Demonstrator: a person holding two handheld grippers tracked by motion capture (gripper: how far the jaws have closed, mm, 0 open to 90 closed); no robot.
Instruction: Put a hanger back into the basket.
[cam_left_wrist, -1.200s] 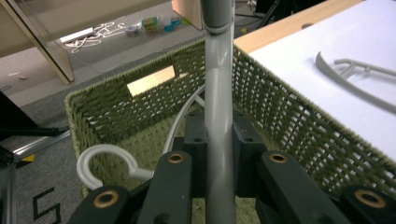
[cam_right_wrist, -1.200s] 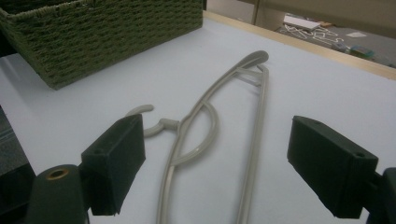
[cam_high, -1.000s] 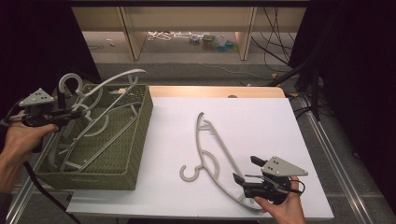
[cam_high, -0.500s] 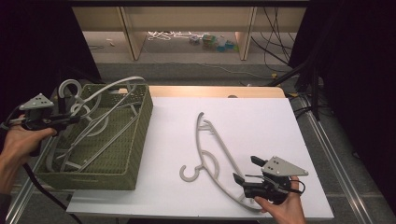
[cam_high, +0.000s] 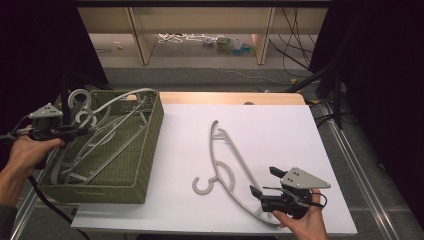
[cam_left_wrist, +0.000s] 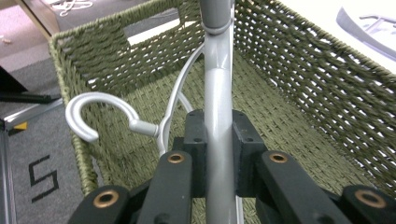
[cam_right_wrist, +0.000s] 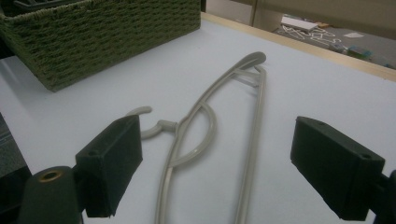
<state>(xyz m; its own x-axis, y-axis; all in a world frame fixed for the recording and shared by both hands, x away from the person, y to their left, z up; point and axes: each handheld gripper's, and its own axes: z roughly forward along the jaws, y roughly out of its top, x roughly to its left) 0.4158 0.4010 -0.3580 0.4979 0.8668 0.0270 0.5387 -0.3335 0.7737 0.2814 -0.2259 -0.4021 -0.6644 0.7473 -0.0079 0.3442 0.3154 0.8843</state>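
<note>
The grey hanger (cam_right_wrist: 210, 140) runs off the right gripper view's bottom edge; shelf clutter (cam_high: 227, 44) is too small to identify.

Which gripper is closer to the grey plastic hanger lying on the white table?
Right. The right gripper sits at the near end of the grey plastic hanger, jaws open. The left gripper is far off at the green woven basket, clamped on another hanger.

A white table top (cam_high: 280, 125) with a pale wooden edge (cam_high: 230, 98) along its far side stands in a dim room, lit from above. Beyond it, a grey carpeted floor (cam_high: 200, 75) runs to a light wooden shelf unit (cam_high: 142, 30), under which white cords (cam_high: 177, 37) and small coloured objects (cam_high: 227, 45) lie. Black drapes (cam_high: 30, 45) hang at both sides. Black cables (cam_high: 295, 40) trail down at the right, beside a metal rail (cam_high: 360, 165).
</note>
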